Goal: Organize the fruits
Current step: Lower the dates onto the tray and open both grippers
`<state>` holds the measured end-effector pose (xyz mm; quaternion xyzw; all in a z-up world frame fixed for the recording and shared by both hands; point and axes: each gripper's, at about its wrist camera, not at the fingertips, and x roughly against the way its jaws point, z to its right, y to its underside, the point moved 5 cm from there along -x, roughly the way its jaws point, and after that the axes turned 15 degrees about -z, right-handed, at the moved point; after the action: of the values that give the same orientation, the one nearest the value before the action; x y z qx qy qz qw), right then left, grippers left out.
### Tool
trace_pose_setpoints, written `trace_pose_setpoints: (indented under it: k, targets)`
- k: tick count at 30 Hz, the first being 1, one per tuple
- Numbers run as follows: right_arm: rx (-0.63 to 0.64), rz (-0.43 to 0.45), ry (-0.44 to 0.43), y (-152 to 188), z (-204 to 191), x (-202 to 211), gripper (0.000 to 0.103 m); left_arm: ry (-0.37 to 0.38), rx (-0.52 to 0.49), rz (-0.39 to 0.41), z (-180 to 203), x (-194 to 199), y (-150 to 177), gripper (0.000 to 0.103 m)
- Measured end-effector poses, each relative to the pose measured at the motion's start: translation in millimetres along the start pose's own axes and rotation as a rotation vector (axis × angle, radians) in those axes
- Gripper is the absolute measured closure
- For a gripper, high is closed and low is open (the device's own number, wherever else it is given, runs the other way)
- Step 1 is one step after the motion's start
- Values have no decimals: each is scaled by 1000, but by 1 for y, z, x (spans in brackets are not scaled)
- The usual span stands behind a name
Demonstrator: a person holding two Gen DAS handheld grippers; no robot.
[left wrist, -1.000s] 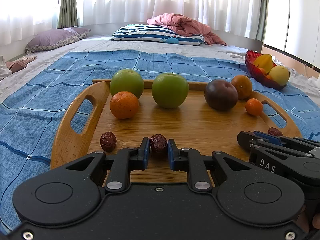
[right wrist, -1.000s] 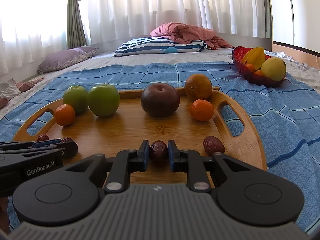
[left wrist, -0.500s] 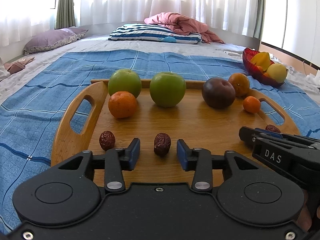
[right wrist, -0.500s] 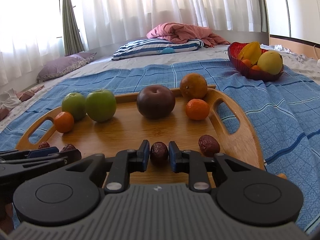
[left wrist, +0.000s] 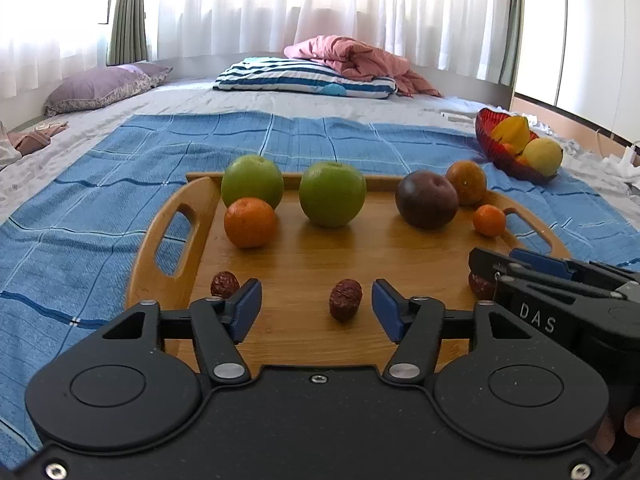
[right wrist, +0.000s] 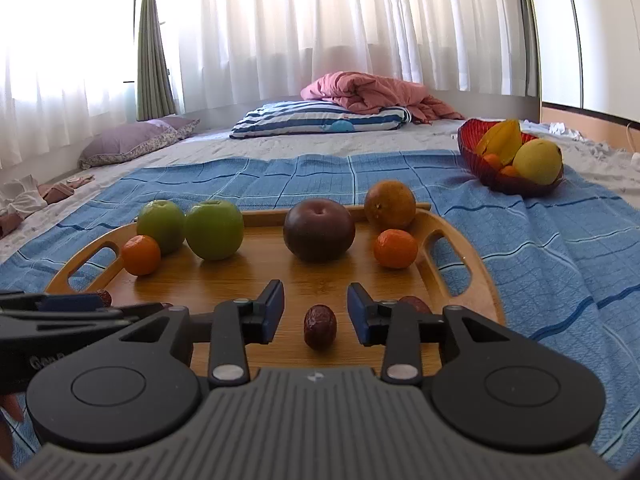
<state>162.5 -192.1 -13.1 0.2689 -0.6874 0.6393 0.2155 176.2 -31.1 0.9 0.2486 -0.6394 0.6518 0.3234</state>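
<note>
Resting on the front of the wooden tray are two dried dates, one between the spread fingers of the left gripper and one between the parted fingers of the right gripper; neither is gripped. A placing step is judged in hand, with apples and oranges ranged behind. Both grippers are to be drawn back clear before another fruit is sought.

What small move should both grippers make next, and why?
Probably draw both straight back off the tray. The left gripper and right gripper are open, and a date and another date lie free on the wood between their fingers, apparently placed.
</note>
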Motion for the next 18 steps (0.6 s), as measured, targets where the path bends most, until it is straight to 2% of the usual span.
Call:
trace_pose_setpoints:
  k: [3, 6, 18]
  targets:
    - [8, 6, 11, 1, 0, 5, 44, -1, -1, 9, -1, 6, 0, 31]
    - [18, 16, 18, 3, 0, 11, 40, -6, -5, 17, -1, 12, 1, 27]
    - [32, 35, 33, 13, 4, 27, 28, 3, -5, 17, -3, 27, 10, 21]
